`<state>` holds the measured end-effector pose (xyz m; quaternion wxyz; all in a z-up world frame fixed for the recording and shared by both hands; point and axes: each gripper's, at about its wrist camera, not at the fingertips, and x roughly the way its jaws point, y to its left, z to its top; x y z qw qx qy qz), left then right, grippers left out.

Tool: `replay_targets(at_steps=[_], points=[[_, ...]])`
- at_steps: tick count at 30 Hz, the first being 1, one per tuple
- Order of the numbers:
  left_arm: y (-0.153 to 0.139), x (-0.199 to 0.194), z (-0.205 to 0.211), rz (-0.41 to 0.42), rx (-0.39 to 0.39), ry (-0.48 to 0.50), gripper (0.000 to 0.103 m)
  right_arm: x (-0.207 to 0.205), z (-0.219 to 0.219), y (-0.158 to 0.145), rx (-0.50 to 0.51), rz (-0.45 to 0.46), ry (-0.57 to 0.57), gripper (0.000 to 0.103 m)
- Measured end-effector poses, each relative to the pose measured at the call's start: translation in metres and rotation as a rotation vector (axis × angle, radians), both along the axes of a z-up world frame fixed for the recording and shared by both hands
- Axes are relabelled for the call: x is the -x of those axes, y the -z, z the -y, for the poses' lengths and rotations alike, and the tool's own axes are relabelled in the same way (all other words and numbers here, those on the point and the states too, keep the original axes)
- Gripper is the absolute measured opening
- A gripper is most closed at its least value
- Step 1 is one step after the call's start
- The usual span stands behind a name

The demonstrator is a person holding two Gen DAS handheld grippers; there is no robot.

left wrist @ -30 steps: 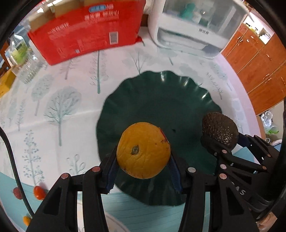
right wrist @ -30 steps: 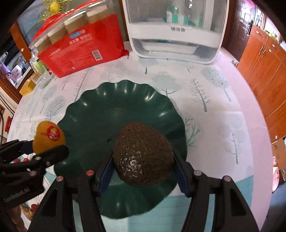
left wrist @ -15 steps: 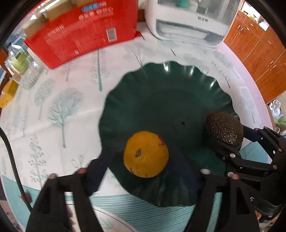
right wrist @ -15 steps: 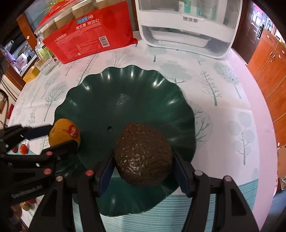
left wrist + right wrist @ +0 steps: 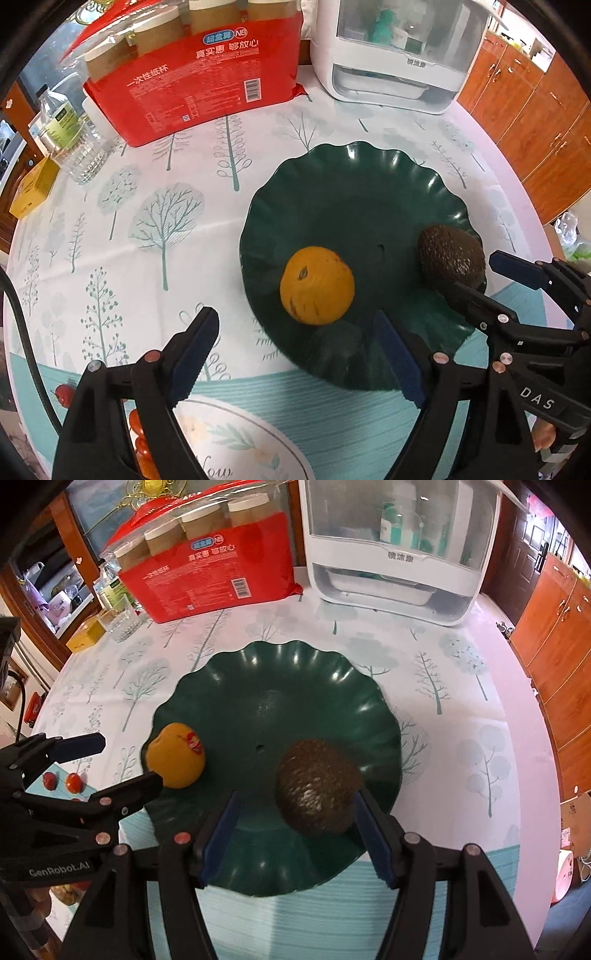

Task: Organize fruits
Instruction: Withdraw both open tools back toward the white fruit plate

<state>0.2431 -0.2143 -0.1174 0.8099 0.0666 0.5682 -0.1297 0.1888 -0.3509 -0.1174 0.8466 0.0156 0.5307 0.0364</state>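
Here a smooth orange point(image 5: 317, 285) and pebbly avocado point(image 5: 319, 786) lie in the scalloped green plate point(image 5: 295, 672); both grippers' fingers are opening, clear of them.

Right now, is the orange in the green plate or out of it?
In. The orange rests on the green plate, near its rim.

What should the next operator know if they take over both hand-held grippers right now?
Left hand-held gripper: jaws opening, nothing between them.
Right hand-held gripper: jaws opening; left pad clear of the avocado, right pad at its side.
Orange lies on the green plate, near its left rim; the avocado rests there too, toward the right.
Done: both fruits on the plate.
Left: draw both grippers clear. Small red fruits lie beside the plate.
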Motion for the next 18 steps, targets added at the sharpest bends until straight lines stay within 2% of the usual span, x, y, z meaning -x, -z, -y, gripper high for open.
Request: replay_targets(at_steps=[8, 18], points=[[-0.023, 0.019, -0.013, 0.025, 0.046, -0.012, 0.088, 0.017, -0.005, -0.022, -0.029, 0.036, 0.054, 0.067], [-0.057, 0.037, -0.036, 0.128, 0.063, -0.027, 0.088, 0.028, -0.014, -0.048, -0.013, 0.081, 0.103, 0.067]])
